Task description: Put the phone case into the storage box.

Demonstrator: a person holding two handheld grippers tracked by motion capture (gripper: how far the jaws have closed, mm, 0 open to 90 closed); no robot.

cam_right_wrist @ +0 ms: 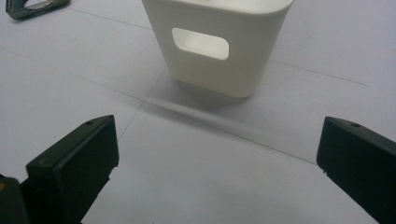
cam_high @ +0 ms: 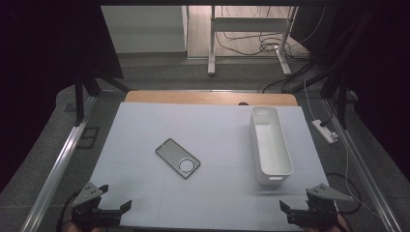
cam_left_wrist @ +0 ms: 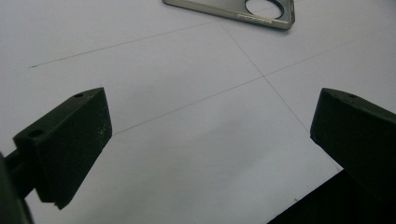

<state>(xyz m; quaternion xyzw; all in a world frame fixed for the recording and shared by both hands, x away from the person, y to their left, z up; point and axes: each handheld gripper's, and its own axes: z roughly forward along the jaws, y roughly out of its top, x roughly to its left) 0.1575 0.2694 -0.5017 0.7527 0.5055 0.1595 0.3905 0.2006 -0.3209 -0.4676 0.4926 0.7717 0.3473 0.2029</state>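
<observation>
Both tools wait at the near edge of the bench [cam_high: 145,121], the left tool [cam_high: 115,202] at the left corner and the right tool [cam_high: 295,205] at the right, each with its jaws spread wide and nothing between them. The phone case [cam_high: 178,158] lies flat near the middle of the bench, its ring end toward the person, well apart from either tool. The white bin [cam_high: 270,145] stands upright to its right, long side running away from the person, empty as far as can be seen.

The step in hand looks like a first reach for the case, probably to put it in the bin. In the left gripper view the case [cam_left_wrist: 233,9] sits ahead and a little to the right. It is thin and flat, so a grip from straight above would likely skid. Better to bring one jaw low to a long edge, tip the case slightly, and close across its width. Keep the ring hole away from the pads. The right tool faces the bin's handle slot [cam_right_wrist: 201,43] and could steady the bin if it slides.
</observation>
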